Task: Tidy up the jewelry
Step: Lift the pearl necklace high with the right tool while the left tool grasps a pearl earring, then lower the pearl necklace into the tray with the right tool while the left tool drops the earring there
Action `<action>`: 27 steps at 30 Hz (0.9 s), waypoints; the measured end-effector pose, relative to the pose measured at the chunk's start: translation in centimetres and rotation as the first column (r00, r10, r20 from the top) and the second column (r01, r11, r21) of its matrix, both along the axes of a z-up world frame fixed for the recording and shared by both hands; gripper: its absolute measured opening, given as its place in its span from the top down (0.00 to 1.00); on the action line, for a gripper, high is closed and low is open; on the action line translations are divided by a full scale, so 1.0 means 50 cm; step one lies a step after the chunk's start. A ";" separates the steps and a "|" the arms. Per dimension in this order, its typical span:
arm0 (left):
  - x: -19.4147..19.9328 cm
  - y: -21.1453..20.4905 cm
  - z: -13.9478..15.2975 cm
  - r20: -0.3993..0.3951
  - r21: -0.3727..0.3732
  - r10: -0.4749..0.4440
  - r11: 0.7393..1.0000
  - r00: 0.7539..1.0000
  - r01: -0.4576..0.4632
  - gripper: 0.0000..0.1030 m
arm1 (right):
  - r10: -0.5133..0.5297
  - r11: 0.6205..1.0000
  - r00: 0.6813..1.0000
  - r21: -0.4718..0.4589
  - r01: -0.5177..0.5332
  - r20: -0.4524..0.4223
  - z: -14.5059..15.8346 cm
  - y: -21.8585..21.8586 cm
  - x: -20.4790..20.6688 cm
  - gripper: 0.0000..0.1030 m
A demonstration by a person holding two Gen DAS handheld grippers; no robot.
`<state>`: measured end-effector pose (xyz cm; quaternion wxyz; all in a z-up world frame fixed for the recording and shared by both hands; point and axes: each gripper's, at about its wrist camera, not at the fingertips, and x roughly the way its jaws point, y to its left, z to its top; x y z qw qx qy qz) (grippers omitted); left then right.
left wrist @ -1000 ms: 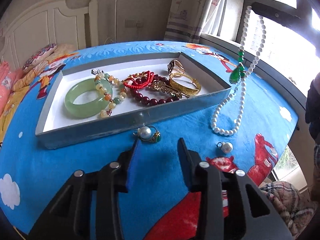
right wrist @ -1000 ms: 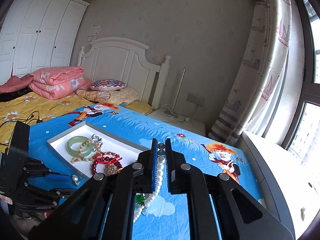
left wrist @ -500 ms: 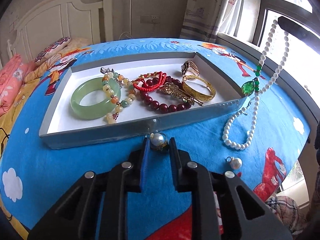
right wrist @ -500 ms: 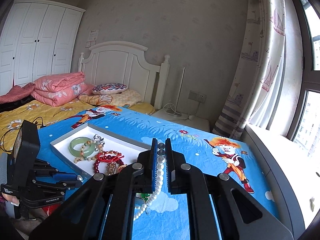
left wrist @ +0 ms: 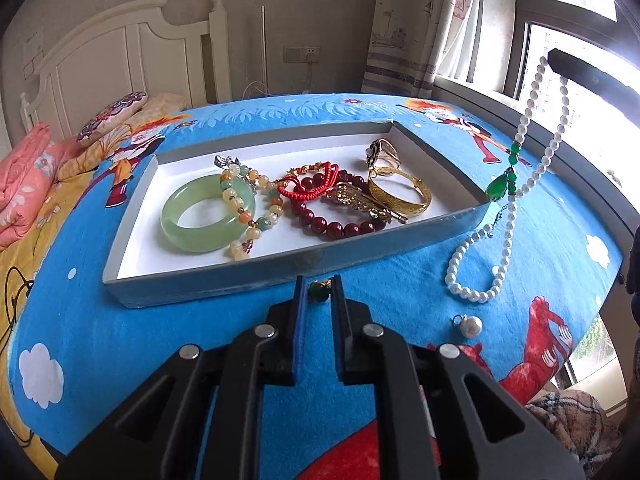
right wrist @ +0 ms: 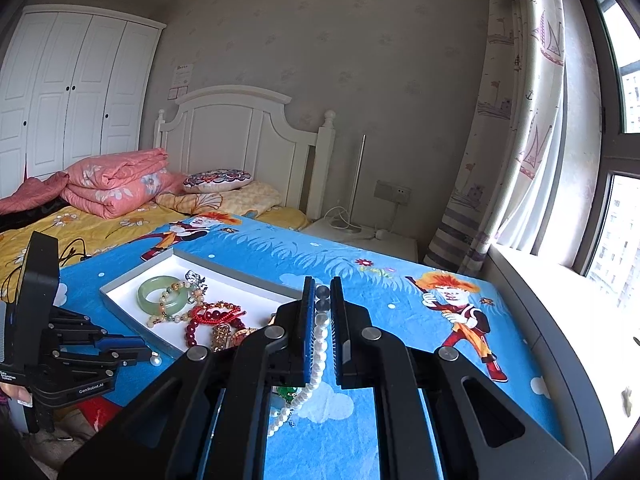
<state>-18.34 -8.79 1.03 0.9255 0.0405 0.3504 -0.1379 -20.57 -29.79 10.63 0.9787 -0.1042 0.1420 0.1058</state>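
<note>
1. The left gripper (left wrist: 318,292) sits at the lower centre of the left wrist view, just in front of the tray's near wall; its jaws have just been closing and now clamp a small ring (left wrist: 319,291) with a green stone between the blue pads.
2. In the right wrist view the same gripper shows at the left edge, and a pearl (right wrist: 155,359) on the ring peeps out at its tip.
3. The right gripper (right wrist: 321,300) is shut on a pearl necklace (right wrist: 319,346), pinching the strand near its top so that the beads hang down between the fingers.
4. In the left wrist view the necklace hangs at the right of the frame; its lower loop (left wrist: 476,280) rests on the blue cloth (left wrist: 120,344) just right of the tray, and its green pendant (left wrist: 498,189) hangs beside the tray's right corner.
5. The grey tray (left wrist: 208,284) with a white floor lies in the middle of the frame on the cloth.
6. Inside it, from left to right: a green bangle (left wrist: 180,216), a pale mixed-bead bracelet (left wrist: 256,216) lying over the bangle, a red cord bracelet (left wrist: 316,184), a dark red bead bracelet (left wrist: 340,228), a gold ornament (left wrist: 360,200), a gold bangle (left wrist: 400,192) and a gold ring (left wrist: 380,150).
7. A loose pearl earring (left wrist: 470,325) lies on the cloth at the lower right, below the necklace loop.
8. A bed (right wrist: 100,224) with folded pink bedding stands behind.
</note>
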 end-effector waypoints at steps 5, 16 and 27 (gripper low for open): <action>0.004 0.015 0.022 0.022 -0.031 -0.008 0.999 1.000 0.009 0.89 | 0.006 1.000 1.000 -0.002 -0.006 -0.003 -0.003 0.004 0.000 0.93; 0.006 0.016 0.028 0.036 -0.009 0.000 1.000 0.999 0.000 0.89 | 0.001 1.000 1.000 -0.003 -0.001 -0.002 -0.002 0.000 0.004 0.93; -0.001 0.020 0.043 0.060 0.000 0.001 1.000 0.998 -0.001 0.89 | 0.033 0.999 0.995 -0.017 -0.032 0.097 0.086 0.024 -0.005 0.93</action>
